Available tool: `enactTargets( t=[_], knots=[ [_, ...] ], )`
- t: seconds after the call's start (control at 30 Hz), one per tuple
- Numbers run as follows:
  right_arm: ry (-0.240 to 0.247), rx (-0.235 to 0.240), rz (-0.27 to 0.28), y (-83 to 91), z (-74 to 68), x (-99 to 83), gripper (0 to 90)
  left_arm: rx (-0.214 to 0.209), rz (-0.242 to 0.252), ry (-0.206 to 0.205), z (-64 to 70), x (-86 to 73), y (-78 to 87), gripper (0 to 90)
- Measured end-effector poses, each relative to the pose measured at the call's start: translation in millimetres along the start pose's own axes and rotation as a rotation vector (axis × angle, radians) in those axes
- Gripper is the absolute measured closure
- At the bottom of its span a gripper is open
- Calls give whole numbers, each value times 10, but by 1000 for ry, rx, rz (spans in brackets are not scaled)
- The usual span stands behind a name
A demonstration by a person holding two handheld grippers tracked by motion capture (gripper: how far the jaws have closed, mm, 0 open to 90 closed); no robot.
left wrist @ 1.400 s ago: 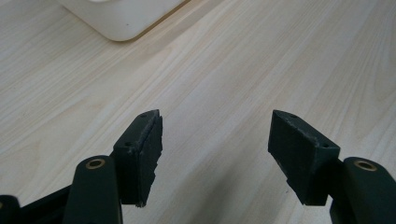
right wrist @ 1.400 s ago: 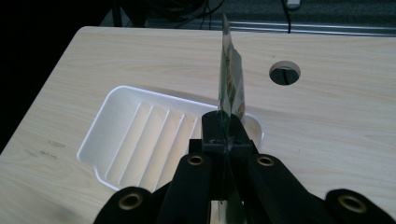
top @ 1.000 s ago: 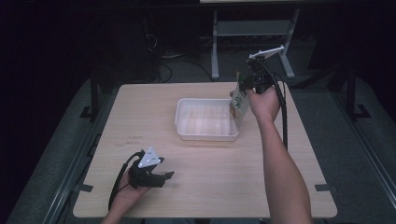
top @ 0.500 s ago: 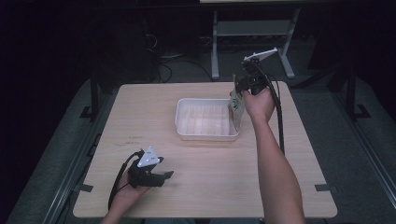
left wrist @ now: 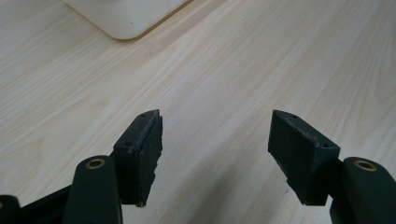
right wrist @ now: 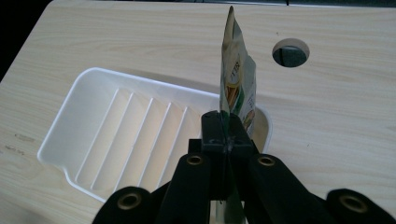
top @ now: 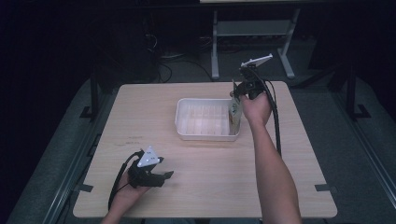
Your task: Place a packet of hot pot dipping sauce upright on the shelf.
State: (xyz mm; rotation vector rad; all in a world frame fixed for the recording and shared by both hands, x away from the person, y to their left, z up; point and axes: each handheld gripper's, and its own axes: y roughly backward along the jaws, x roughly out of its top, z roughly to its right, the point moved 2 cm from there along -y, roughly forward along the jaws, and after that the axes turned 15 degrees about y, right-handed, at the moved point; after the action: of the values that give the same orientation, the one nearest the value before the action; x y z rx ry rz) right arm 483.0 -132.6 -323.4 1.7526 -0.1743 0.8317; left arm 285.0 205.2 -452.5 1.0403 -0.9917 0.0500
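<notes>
Packet (right wrist: 238, 88), thin with green and orange print, now hangs lower than a moment ago, its bottom at the right end of the white tray (top: 187, 126); it looks about to be set down. Right gripper (top: 239, 91) is clamped on it; left gripper (left wrist: 215, 154) rests open on the table (top: 140, 116)

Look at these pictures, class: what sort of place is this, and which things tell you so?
Probably a lab or workshop set up for recording, not a home. A bare wooden table stands on a dark floor with a metal stand and loose cables behind, and a person holds a cabled claw over a white tray.
</notes>
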Motion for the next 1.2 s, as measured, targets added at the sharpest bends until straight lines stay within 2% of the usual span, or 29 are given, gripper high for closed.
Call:
enactTargets(
  t=[0.23,0.5,1.07,1.2],
  knots=[
    [-9,11,-9,-51,40,-79,891,-1,-2,-4,11,-1,-9,344],
    [14,15,-26,-43,73,-137,882,1,0,2,-1,0,-1,344],
    [31,4,-25,-48,117,-134,875,2,0,2,3,-1,-5,342],
    [53,1,-35,-46,98,-138,852,1,0,3,2,0,-6,342]
  ],
)
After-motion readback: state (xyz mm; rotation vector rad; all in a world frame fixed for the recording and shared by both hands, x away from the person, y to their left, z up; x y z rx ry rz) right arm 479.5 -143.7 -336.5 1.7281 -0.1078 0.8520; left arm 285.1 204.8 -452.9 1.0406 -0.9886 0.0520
